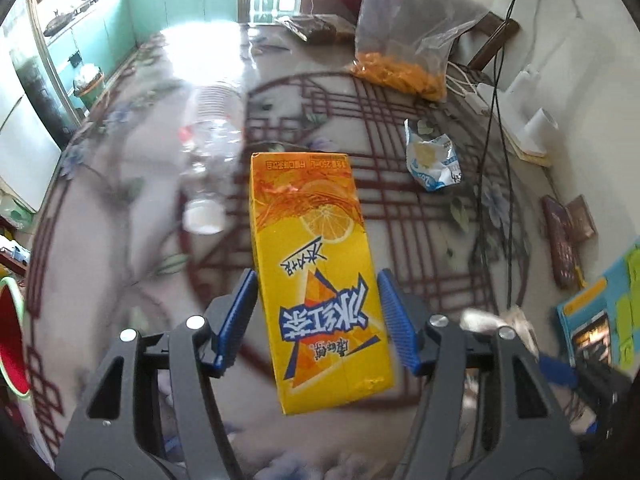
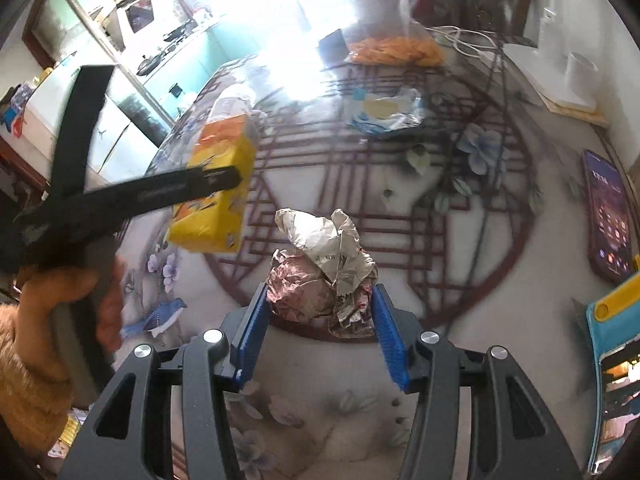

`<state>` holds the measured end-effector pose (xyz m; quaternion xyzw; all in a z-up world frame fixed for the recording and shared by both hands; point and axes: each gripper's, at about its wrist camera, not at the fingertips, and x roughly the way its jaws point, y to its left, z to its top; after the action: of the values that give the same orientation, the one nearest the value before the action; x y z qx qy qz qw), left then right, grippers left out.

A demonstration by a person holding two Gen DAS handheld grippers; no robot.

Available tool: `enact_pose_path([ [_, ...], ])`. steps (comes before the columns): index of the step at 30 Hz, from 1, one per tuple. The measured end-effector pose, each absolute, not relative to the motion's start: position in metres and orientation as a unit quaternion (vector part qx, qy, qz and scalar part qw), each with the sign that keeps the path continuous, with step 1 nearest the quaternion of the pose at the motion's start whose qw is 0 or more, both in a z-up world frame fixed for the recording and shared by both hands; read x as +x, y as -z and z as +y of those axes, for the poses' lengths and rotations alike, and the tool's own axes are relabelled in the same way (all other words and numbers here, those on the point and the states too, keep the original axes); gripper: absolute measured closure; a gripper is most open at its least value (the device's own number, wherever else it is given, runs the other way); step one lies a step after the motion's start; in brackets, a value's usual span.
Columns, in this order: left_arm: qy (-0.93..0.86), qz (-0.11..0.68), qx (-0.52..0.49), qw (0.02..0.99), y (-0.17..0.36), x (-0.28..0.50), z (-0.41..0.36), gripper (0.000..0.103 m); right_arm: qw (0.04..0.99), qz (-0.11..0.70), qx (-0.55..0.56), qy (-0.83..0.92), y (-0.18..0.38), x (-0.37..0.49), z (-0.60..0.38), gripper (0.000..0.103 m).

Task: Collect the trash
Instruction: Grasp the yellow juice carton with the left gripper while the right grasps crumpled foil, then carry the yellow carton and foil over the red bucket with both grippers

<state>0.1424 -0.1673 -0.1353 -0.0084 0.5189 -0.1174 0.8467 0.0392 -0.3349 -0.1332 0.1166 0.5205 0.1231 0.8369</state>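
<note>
A yellow drink carton (image 1: 308, 208) hangs above the table, clamped between the blue pads (image 1: 240, 312) of my left gripper (image 1: 318, 276). From the right wrist view, the same carton (image 2: 218, 184) floats at the left, a black finger (image 2: 180, 188) crossing it. My right gripper (image 2: 320, 289) is shut on a crumpled paper ball (image 2: 324, 256), with its pads pressing both sides. A clear plastic bottle (image 1: 212, 148) lies blurred on the table beyond the carton. A crumpled blue-and-white wrapper (image 1: 432, 160) (image 2: 386, 112) lies farther back.
The patterned glass-topped table (image 1: 120, 240) also holds a clear bag of orange snacks (image 1: 400, 72), a phone (image 2: 608, 216), a blue book (image 1: 600, 320) and black cables (image 1: 492, 160). A red bin with a green rim (image 1: 10, 336) shows at the left edge. A person's hand (image 2: 100, 300) grips the left tool.
</note>
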Motion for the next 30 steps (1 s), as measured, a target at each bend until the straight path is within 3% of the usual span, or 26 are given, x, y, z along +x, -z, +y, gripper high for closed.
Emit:
enact_pose_path([
  [30, 0.053, 0.5, -0.051, 0.863, 0.111, 0.075, -0.035, 0.044, 0.83, 0.509, 0.037, -0.226, 0.115, 0.061, -0.195, 0.053],
])
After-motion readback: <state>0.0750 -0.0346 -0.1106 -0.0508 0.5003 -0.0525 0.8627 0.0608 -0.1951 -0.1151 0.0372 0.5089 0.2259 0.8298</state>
